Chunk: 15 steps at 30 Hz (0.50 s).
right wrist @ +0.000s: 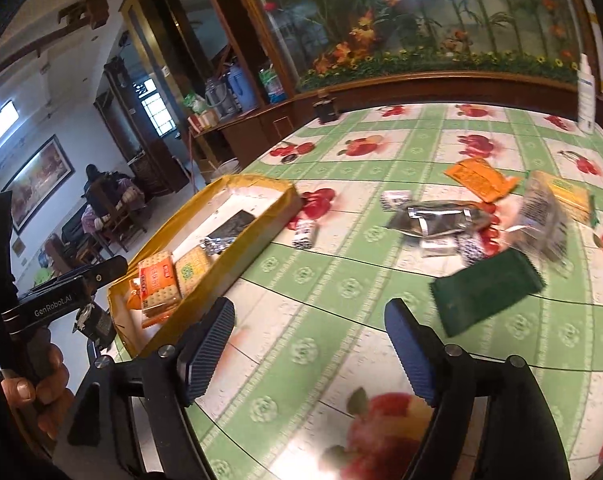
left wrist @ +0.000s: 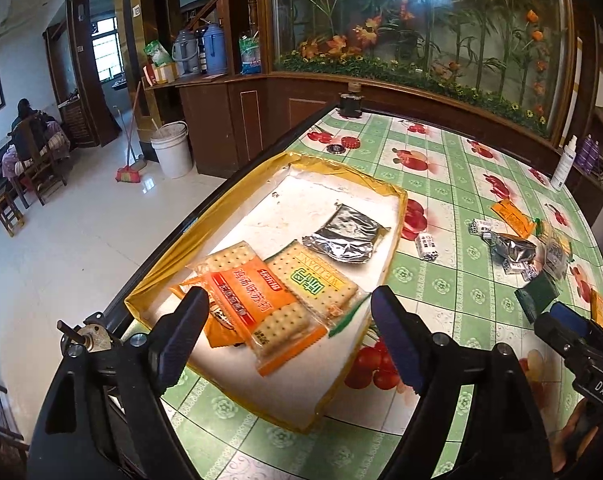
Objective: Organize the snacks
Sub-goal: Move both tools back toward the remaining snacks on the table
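Three snack packs lie in the yellow tray [left wrist: 385, 276]: an orange cracker pack [left wrist: 257, 308], a green cracker pack [left wrist: 321, 280] and a silver pouch [left wrist: 347, 236]. The left gripper [left wrist: 289, 320] hovers over the tray's near end, fingers spread wide and holding nothing, the orange pack just beyond its tips. The right gripper [right wrist: 309, 340] hangs low over the tablecloth [right wrist: 341, 276], tilted, also spread and empty; a dark green packet [right wrist: 485, 298] lies just ahead to its right, near more loose snacks [right wrist: 441, 216].
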### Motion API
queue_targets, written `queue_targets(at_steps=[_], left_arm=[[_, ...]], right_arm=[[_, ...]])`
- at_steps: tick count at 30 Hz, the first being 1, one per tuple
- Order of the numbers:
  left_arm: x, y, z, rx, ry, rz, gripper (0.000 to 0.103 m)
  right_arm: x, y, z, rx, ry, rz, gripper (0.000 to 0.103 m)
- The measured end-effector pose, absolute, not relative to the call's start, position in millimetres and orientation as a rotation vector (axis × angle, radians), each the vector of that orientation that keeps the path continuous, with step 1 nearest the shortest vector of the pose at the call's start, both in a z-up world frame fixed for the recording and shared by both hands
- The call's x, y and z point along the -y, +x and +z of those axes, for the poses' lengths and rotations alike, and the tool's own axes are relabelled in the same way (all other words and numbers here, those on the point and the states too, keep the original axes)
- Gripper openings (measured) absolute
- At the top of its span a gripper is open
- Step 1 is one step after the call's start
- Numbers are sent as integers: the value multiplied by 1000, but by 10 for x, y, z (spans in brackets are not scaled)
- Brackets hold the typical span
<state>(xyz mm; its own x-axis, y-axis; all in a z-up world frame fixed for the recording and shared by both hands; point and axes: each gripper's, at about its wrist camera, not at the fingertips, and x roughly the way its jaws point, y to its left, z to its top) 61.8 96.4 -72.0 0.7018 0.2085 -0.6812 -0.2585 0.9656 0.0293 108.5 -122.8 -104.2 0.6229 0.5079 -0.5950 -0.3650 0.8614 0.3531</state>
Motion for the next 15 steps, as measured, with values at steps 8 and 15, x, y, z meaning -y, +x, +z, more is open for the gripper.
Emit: queue_targets(at_steps=[8,15], left_arm=[[-804,621,-724,-753,-51,244,84],[-561,650,-768,-768,-21,203,84]], right_arm=[[1669,994,-1049,-729,246,430,81],[2063,886,-1077,-725,258,363,81]])
